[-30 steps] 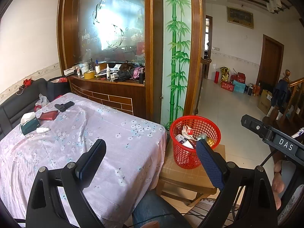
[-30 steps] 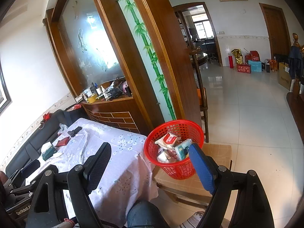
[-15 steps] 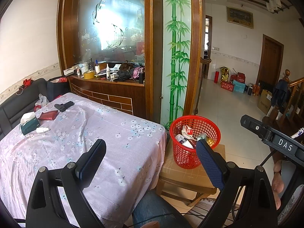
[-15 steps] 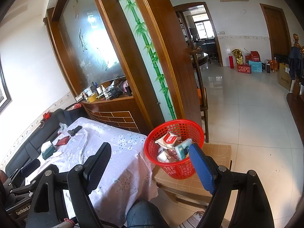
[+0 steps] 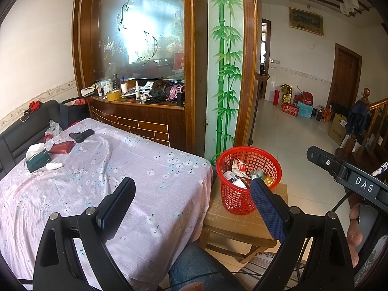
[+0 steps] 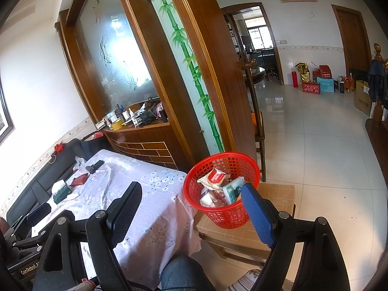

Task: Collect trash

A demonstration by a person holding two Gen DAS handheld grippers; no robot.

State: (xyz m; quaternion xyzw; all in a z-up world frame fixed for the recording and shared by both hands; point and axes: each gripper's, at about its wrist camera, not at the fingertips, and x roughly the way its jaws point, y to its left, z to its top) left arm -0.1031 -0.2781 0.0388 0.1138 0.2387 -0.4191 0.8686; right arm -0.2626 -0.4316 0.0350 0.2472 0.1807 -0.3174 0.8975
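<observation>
Now, line by line:
Trash: crumpled wrappers and small packets (image 6: pixel 215 177) lie piled inside the red basket (image 5: pixel 247 155), a red-and-white packet on top.
Red basket: upright on a low wooden stool (image 5: pixel 245 220), just beside the right edge of the counter.
Counter: draped in a pale floral cloth (image 5: pixel 135 167); its near half is bare cloth.
Far end of counter: a green tissue box (image 5: pixel 38 161), a small white bottle (image 5: pixel 54 166), a red flat pack (image 5: pixel 61 146) and a black object (image 5: pixel 81 135) (too small to identify) sit grouped together, well apart from the basket.
Left gripper (image 5: pixel 191 189): fingers spread wide, nothing between them; it hovers above the counter's near corner, tilted downward.
Right gripper (image 6: pixel 190 195): fingers wide apart and empty, its blue pad (image 6: pixel 258 214) overlapping the basket rim in the right wrist view.
Person: a denim-clad knee (image 5: pixel 201 264) shows below the fingers, and a hand (image 5: pixel 354 232) grips the right gripper's handle.
Beyond: a wooden partition with frosted glass and painted bamboo (image 5: pixel 225 72), then tiled floor.
</observation>
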